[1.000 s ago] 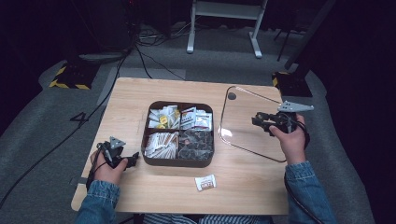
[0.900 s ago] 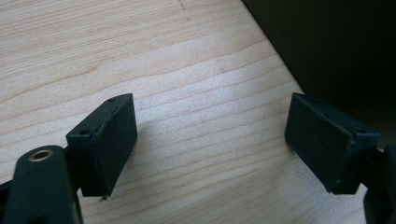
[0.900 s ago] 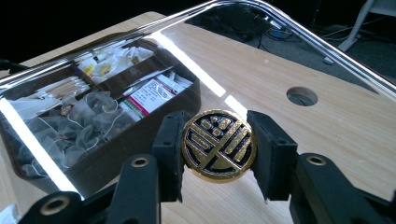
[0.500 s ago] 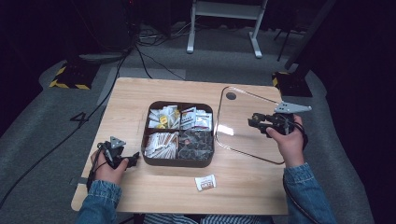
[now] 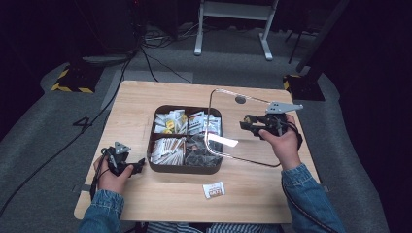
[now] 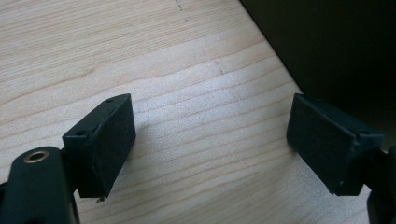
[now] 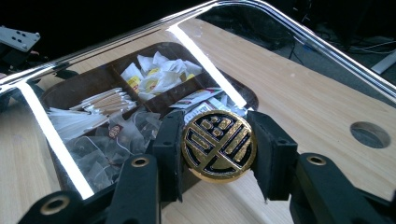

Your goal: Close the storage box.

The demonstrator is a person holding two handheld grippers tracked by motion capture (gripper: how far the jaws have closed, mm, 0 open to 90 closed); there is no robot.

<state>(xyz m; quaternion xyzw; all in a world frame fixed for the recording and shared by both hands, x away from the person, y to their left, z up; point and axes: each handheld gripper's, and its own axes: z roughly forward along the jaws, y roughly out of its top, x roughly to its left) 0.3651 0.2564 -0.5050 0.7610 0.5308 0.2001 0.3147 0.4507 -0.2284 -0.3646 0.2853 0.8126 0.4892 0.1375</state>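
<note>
Clear lid (image 5: 243,128) hangs tilted, apparently over the tray (image 5: 184,167), right tongs (image 7: 217,149) clamping its gold knob (image 7: 218,145); left tongs (image 6: 210,149) gape empty above the bench (image 6: 93,46).

A wooden table (image 5: 145,104) carries a dark four-compartment tray (image 5: 184,169) of packets. The right gripper (image 5: 244,124) holds a clear lid (image 5: 243,131) tilted, overlapping the tray's right side. The left gripper (image 5: 138,164) rests just left of the tray. A small sachet (image 5: 214,190) lies near the front edge.
</note>
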